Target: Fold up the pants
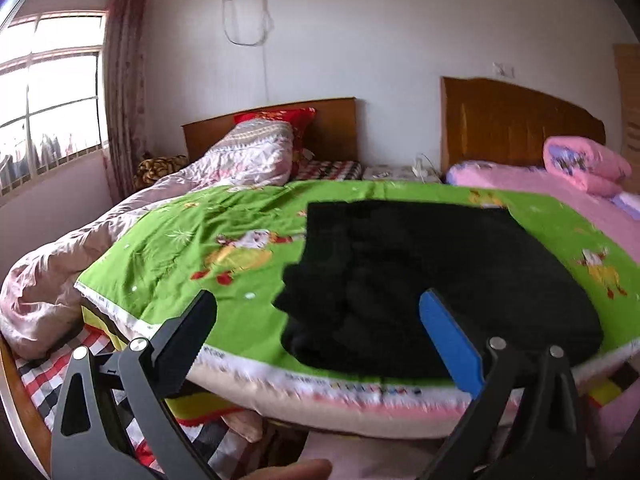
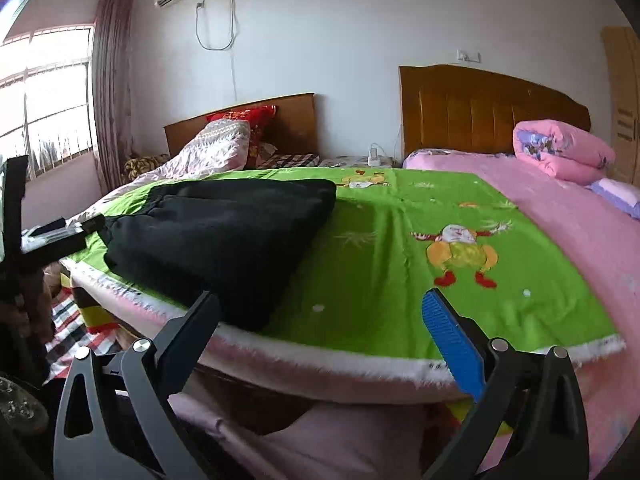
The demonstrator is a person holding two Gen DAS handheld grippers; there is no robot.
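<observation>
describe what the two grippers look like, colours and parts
Both look alike. The left gripper and right gripper each have one plain black finger and one finger faced with a bright blue pad; the right's blue pad is visibly ribbed. Dark grey angular linkage arms with triangular cutouts carry them, joined by round silver pivot pins. No cables or markings show.
</observation>
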